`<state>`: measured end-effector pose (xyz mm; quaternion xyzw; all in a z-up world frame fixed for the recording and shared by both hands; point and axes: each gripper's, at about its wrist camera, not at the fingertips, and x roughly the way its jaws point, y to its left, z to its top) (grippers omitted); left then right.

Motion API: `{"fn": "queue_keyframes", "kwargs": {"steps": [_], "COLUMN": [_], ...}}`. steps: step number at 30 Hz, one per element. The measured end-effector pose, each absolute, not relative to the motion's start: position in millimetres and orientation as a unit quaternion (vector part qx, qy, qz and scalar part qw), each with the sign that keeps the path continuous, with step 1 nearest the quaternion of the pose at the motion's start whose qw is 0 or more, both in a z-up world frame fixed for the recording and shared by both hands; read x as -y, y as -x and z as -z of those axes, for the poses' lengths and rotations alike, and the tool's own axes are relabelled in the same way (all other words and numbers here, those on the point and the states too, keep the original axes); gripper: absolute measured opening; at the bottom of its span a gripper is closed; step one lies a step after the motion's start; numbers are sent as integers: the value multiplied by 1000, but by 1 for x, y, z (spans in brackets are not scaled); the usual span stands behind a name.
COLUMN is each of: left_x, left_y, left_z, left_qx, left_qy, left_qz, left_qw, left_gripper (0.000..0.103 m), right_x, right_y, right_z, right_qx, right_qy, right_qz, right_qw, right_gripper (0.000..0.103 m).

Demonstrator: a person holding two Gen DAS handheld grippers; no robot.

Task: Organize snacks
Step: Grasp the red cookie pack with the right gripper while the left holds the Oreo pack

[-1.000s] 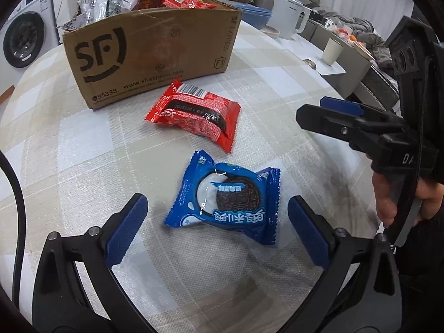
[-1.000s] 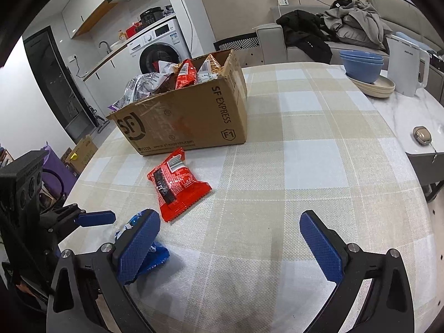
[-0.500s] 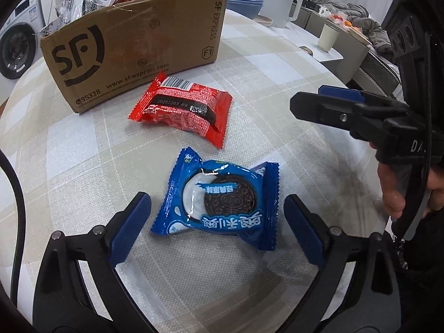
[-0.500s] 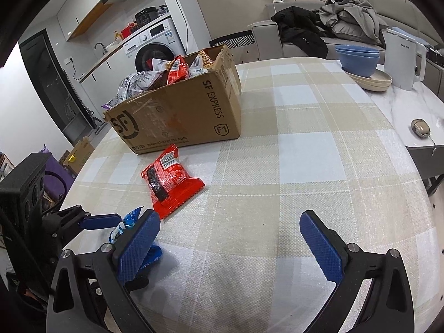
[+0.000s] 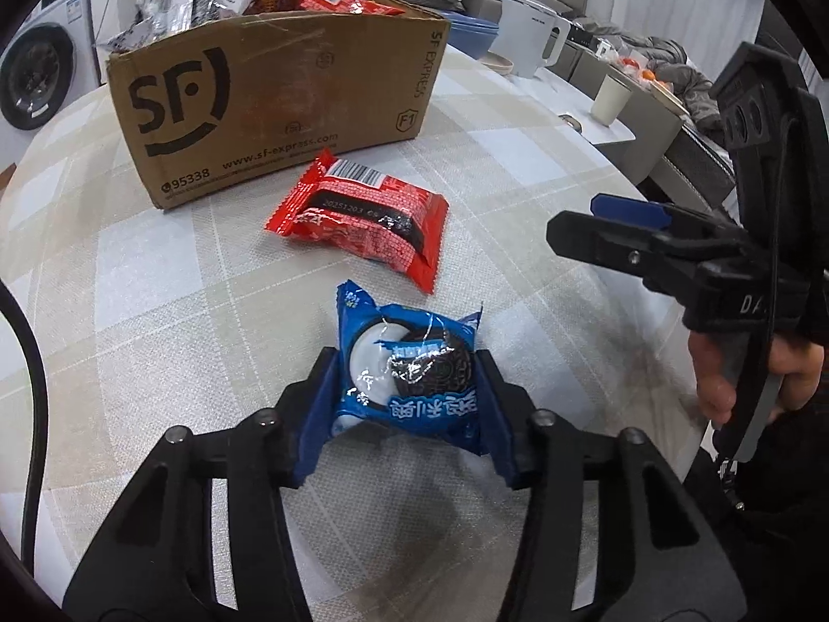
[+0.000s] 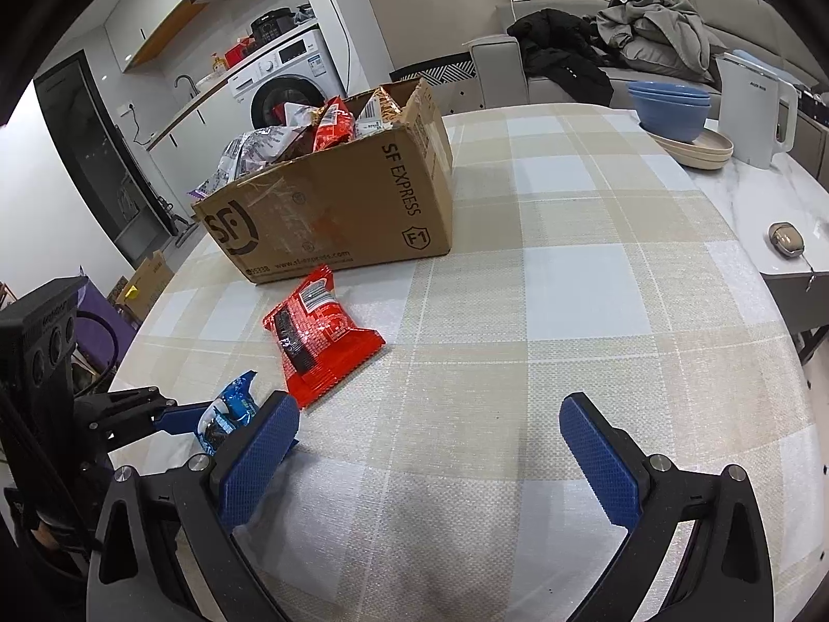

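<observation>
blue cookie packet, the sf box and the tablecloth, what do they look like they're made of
Blue cookie packet: thin glossy plastic film, going by its crinkles and highlights where the left gripper's closing fingers squeeze it.
SF box: matte brown corrugated cardboard with printed ink and clear tape.
Tablecloth: probably woven fabric or textured vinyl; a fine weave shows.

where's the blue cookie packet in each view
Left wrist: the crinkled blue foil cookie packet sits low centre, between the left hand-held gripper's closing pads.
Right wrist: it shows low left, partly hidden.
Shared landmark: the red foil snack packet beside it.
</observation>
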<state>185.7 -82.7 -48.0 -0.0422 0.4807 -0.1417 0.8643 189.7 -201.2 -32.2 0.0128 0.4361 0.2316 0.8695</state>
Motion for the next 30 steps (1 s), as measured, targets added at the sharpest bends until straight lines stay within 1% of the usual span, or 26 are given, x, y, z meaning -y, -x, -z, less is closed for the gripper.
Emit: {"fn": "queue_keyframes", "kwargs": {"steps": [14, 24, 30], "left_x": [60, 28, 12], "left_y": [-181, -182, -182], "left_z": [46, 42, 46], "left_qx": [-466, -456, -456], "left_qy": [80, 117, 122], "left_qz": [118, 61, 25], "left_qw": [873, 880, 881], "left_gripper": [45, 45, 45], "right_x": [183, 155, 130], "right_y": [-193, -206, -215], "right_z": [32, 40, 51], "right_qx": [-441, -451, -463], "right_qy": [12, 34, 64], "right_qz": [-240, -264, -278], "right_qw": [865, 852, 839], "right_gripper": [103, 102, 102]}}
